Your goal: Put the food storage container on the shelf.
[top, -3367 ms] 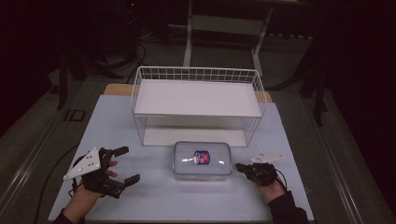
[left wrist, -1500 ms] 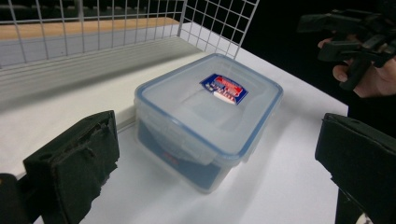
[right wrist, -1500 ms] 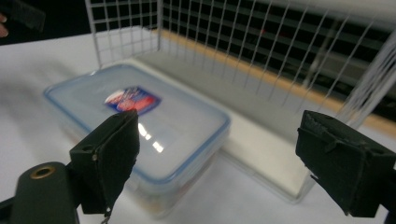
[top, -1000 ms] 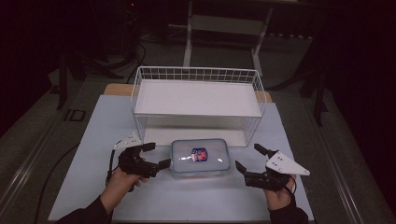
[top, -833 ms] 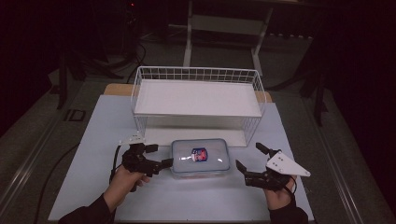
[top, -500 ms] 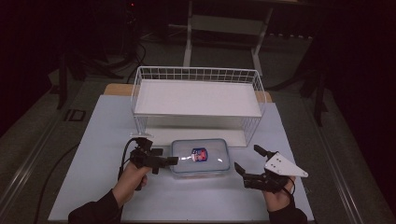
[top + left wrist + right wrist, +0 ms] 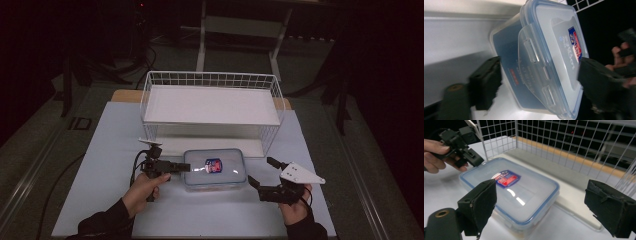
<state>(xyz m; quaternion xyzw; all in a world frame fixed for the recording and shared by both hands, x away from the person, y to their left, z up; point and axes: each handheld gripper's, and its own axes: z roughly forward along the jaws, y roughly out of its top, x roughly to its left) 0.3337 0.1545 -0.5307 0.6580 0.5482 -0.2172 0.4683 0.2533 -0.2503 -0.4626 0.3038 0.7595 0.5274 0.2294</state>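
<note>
Clear plastic, blue-rimmed, a red-and-blue label on its lid: the container [image 7: 215,168] sits flat on the white surface [image 7: 100,150], just in front of the white wire basket [image 7: 210,100]. Left tongs [image 7: 180,167] are right at its left end, turned on their side, and their jaws have just been closing in. In the left gripper view the container's short end, the one with the lid's latch flap [image 7: 534,72], lies squarely between the two pads, one low beside the wall and one over the lid (a sliver of gap shows, so no squeeze that I can confirm). Right tongs [image 7: 260,172] hover just off the container's right end, jaws spread wide, nothing between them; their own view looks across the lid toward the basket mesh.
</note>
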